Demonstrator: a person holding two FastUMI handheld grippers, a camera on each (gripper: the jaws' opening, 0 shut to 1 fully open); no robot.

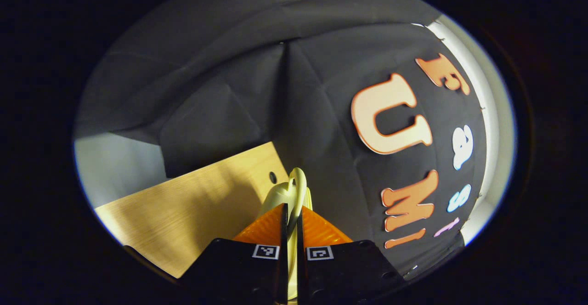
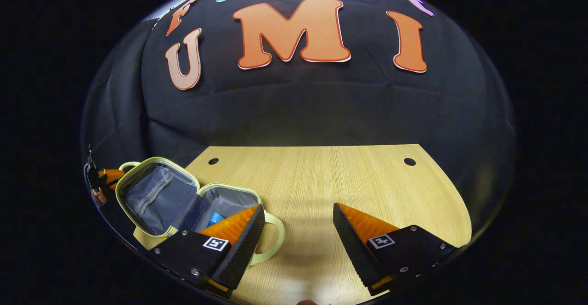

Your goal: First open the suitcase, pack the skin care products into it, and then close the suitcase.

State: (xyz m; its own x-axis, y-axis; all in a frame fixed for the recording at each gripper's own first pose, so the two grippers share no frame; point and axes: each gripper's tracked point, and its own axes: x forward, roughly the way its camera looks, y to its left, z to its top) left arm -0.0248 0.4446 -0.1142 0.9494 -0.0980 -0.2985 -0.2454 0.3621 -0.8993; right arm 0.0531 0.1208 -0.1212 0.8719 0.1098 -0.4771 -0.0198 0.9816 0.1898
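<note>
The small cream suitcase (image 2: 156,194) lies open at the left of the wooden table (image 2: 321,172), its grey lining showing. A blue skin care item (image 2: 215,217) rests in the lower half, partly hidden behind one of my right fingers. In the left gripper view, my left gripper (image 1: 290,206) is shut on the cream lid handle (image 1: 294,188), which pokes up between its fingers. In the right gripper view, that gripper (image 2: 104,177) shows small at the lid's far edge. My right gripper (image 2: 298,208) stands open over the table, just right of the case, nothing between its fingers.
The case's second cream handle (image 2: 272,240) loops out toward my right gripper. Two small holes (image 2: 409,161) mark the table's back edge. The wood right of the case is bare. The black cloth wall stands close behind the table (image 1: 193,208).
</note>
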